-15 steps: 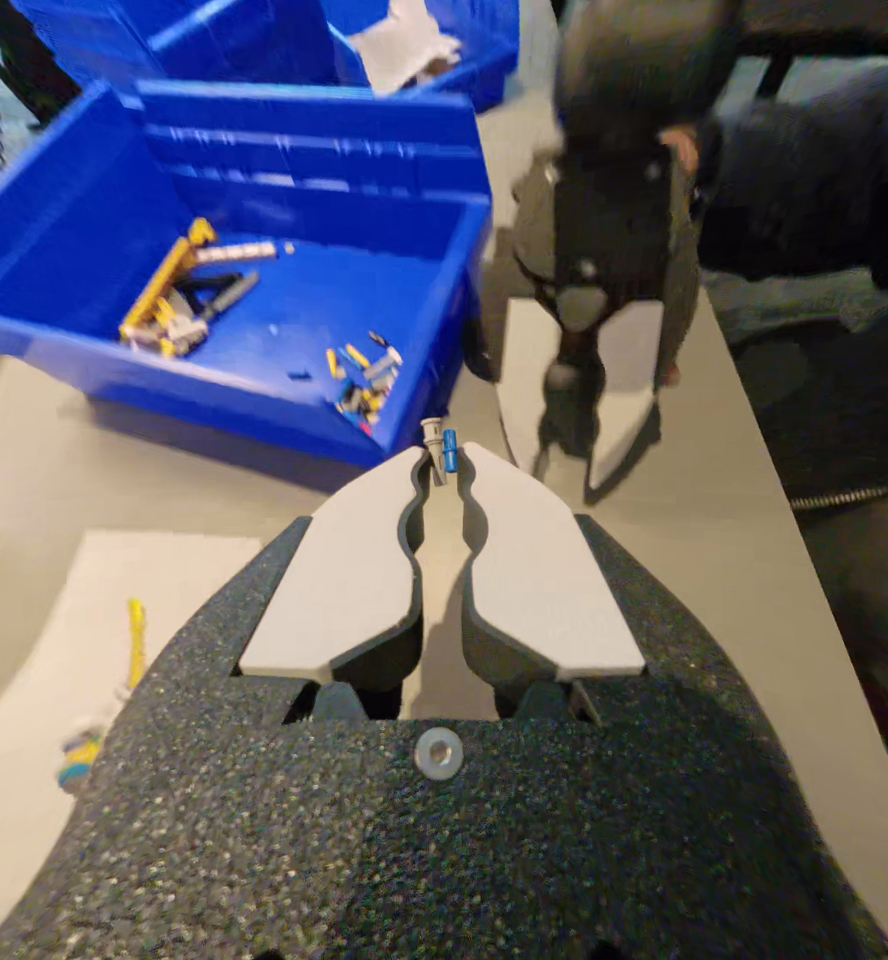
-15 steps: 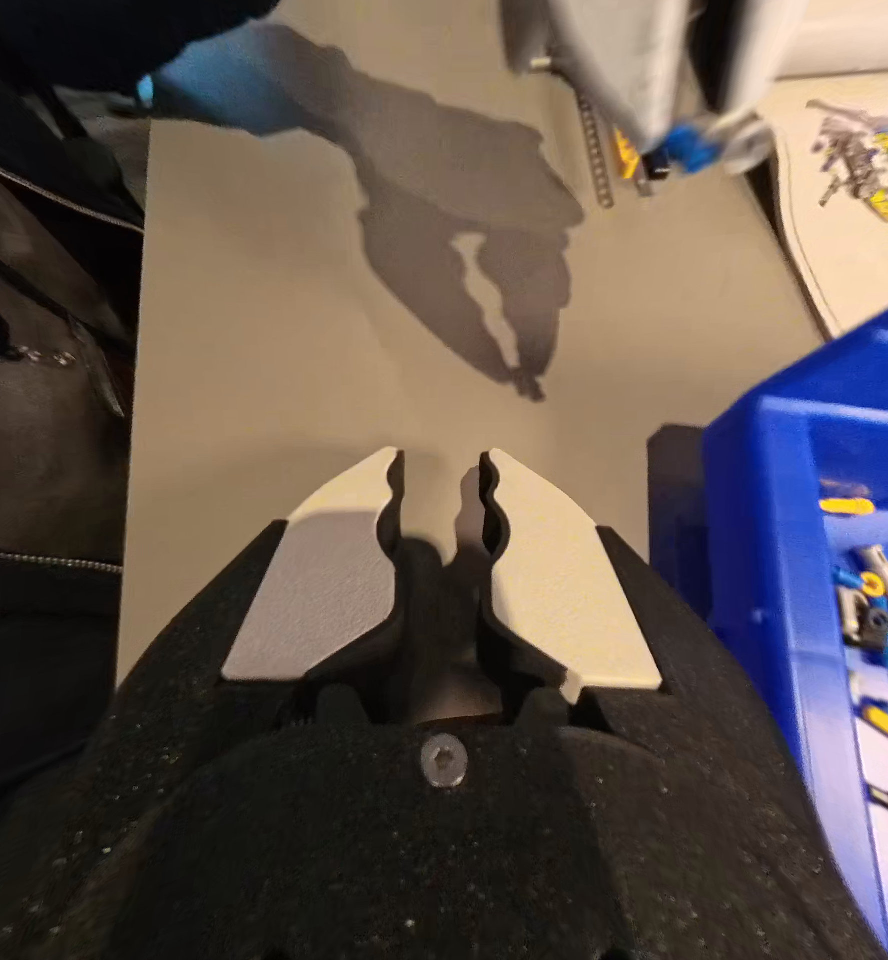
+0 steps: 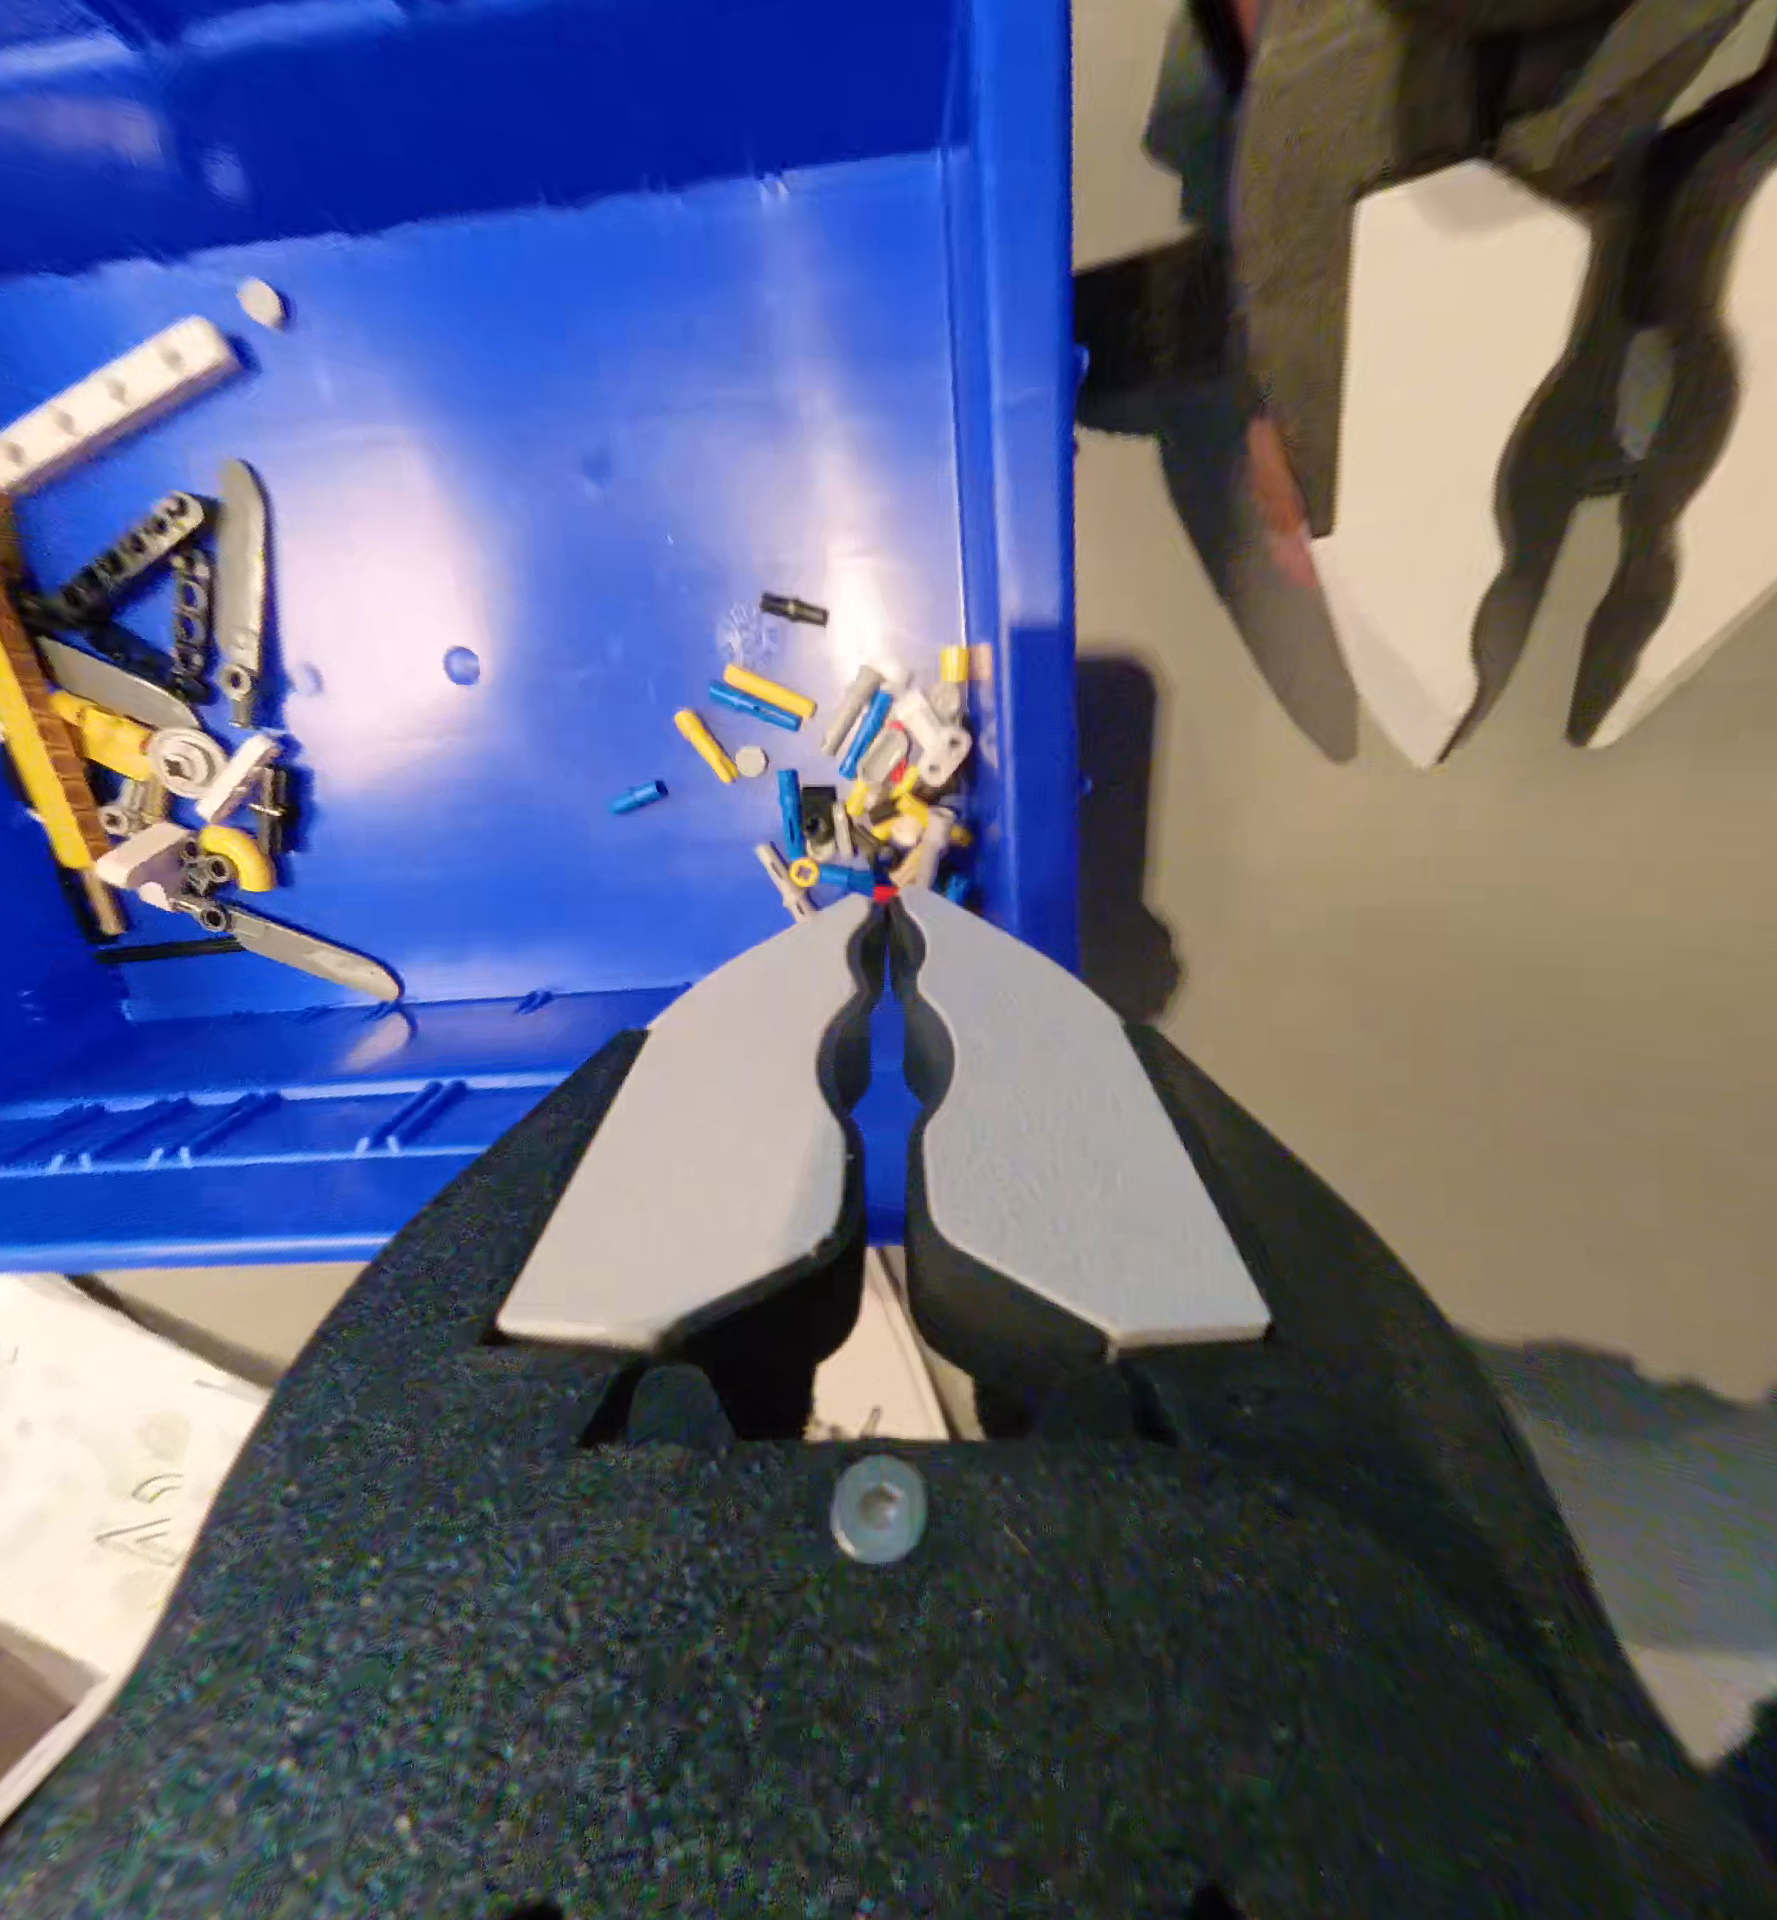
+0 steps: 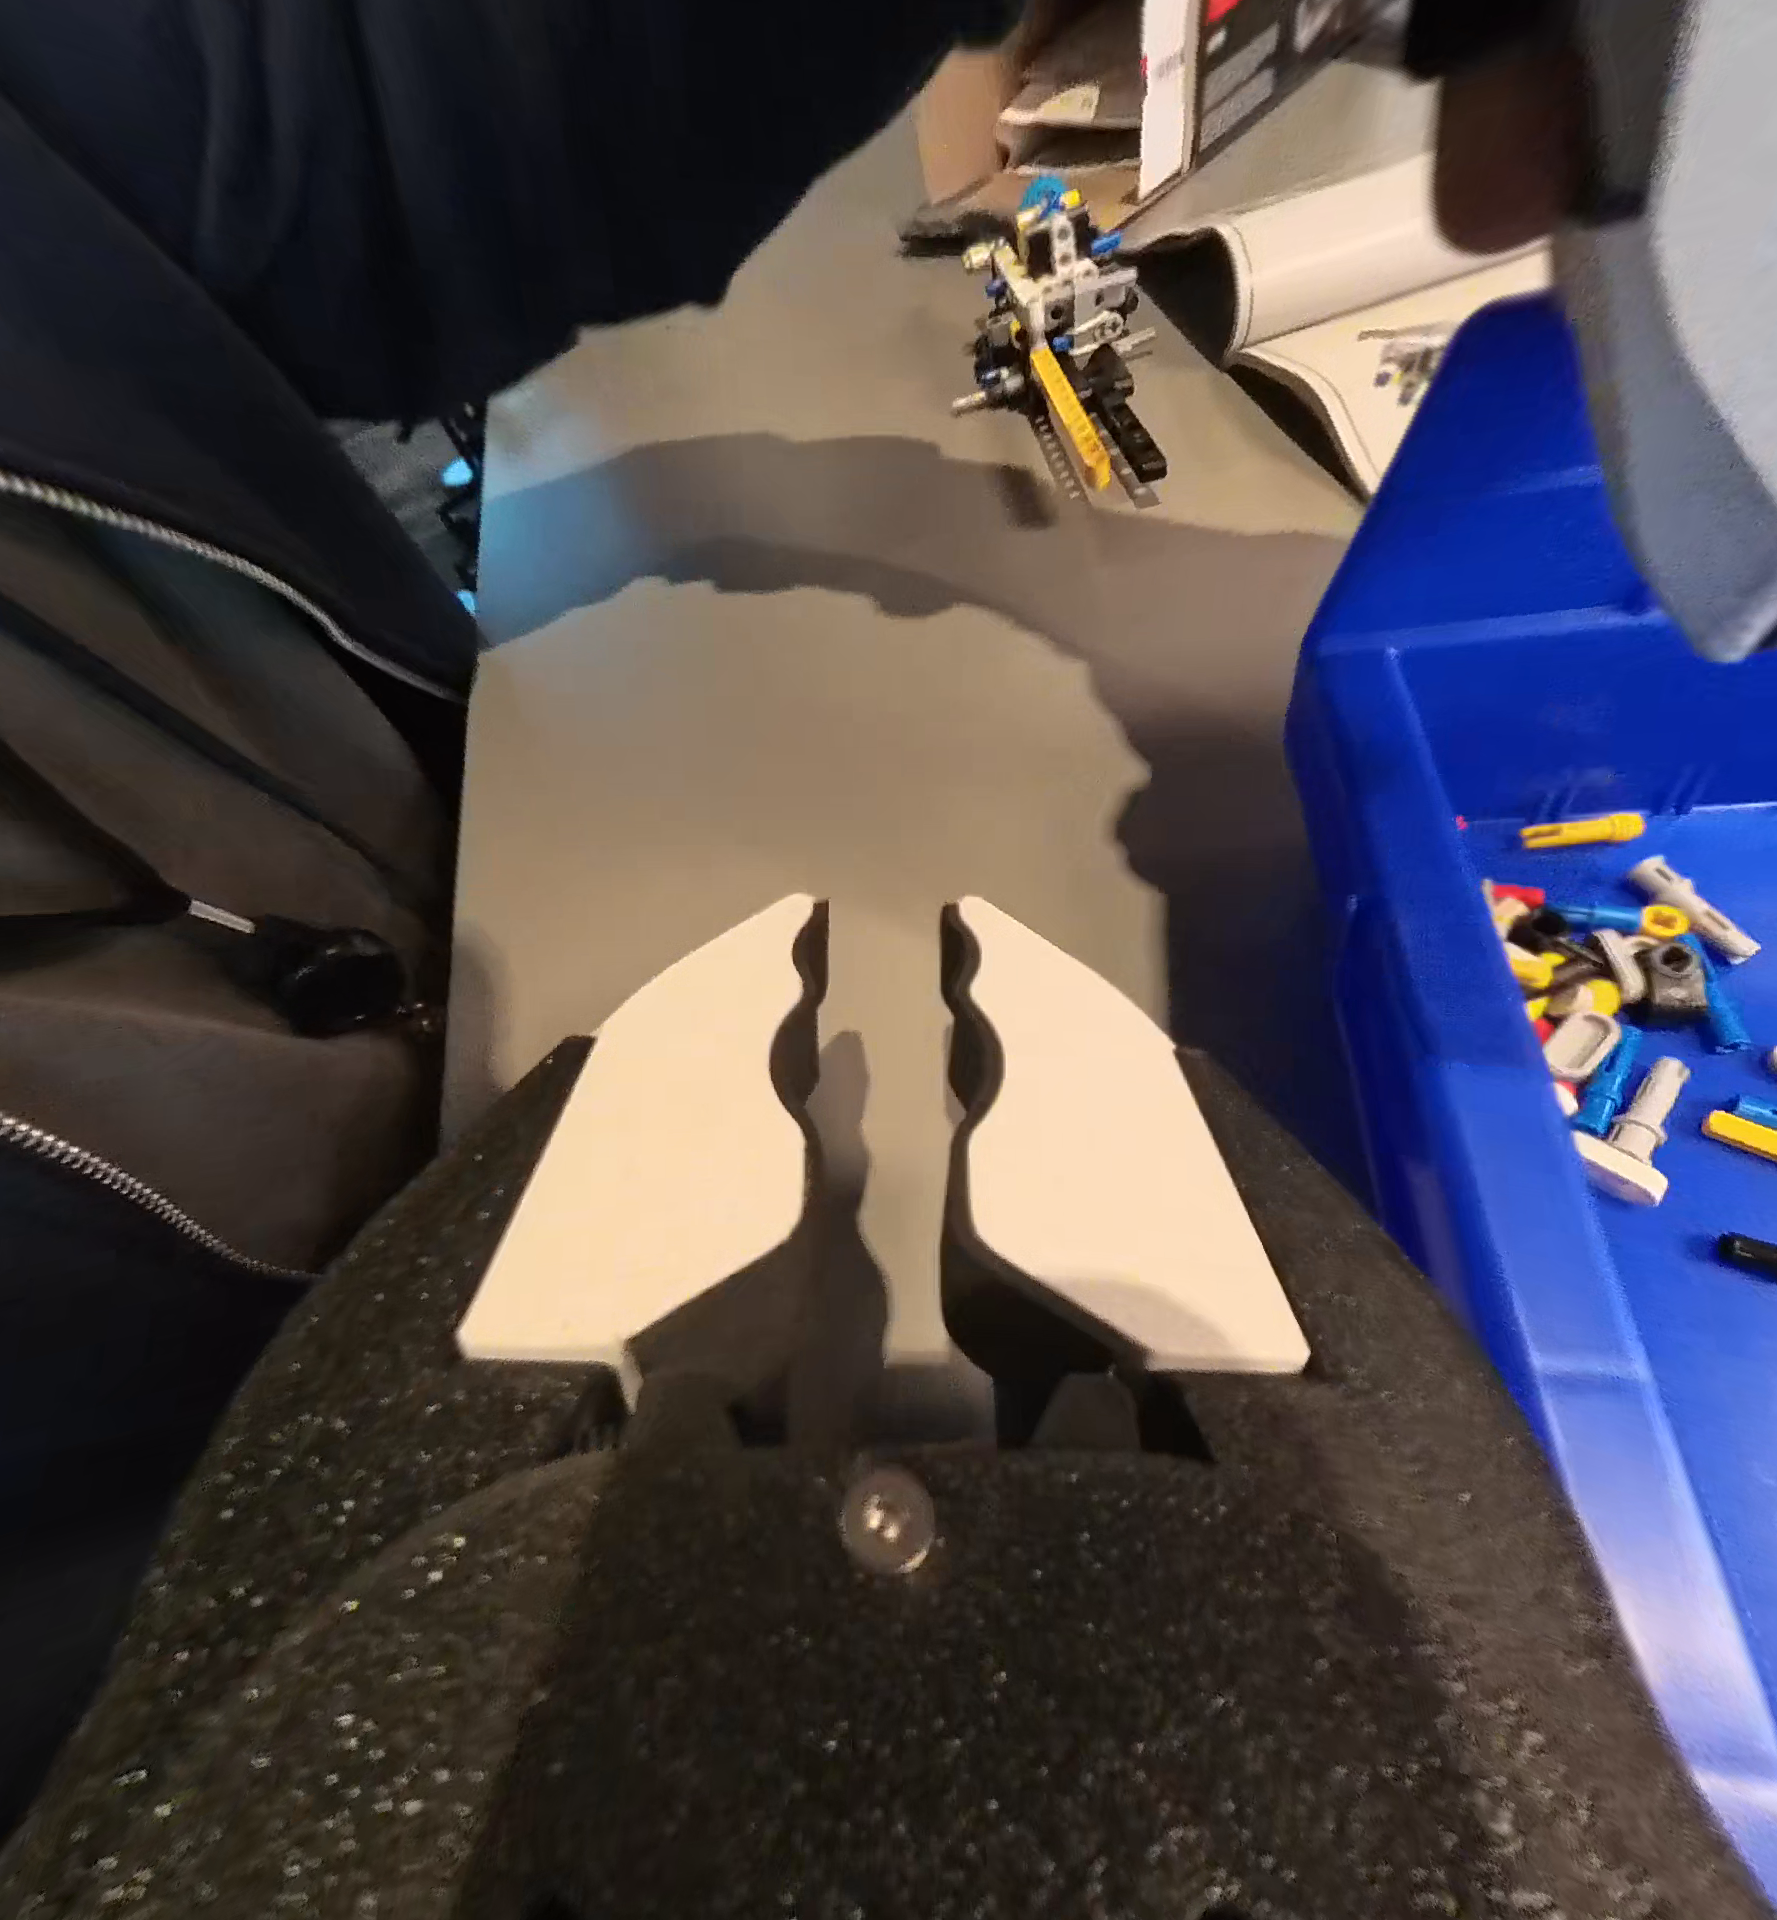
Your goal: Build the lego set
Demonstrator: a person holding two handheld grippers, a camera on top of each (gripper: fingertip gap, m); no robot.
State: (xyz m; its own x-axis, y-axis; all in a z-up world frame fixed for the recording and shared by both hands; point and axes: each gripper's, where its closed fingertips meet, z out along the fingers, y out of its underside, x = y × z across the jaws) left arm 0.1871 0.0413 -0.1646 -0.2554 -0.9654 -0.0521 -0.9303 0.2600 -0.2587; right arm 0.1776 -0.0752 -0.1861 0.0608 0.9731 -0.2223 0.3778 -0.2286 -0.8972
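Lego pieces, a small heap of blue, yellow and grey plastic pins (image 3: 868,769), lie in the near right corner of the big blue plastic bin (image 3: 1009,416). The left claw (image 3: 882,906) reaches over the bin's near wall, and its grey tips sit right at the near edge of that heap. The tips are almost pressed together on a tiny red and black bit (image 3: 882,896); it is too small to tell what it is. Farther left in the bin lies a bunch of bigger parts with a long yellow strip (image 3: 6,686) and grey blades.

The right claw (image 4: 882,909) hangs over the bare grey tabletop (image 4: 759,748), just beside the bin's outer wall. Its two pale fingers stand apart with nothing between them. The heap of pins is off to its right, inside the bin. Far ahead on the tabletop stands a small half-built lego model (image 4: 1060,343) of white, black and yellow parts, near some open paper booklets (image 4: 1320,312).
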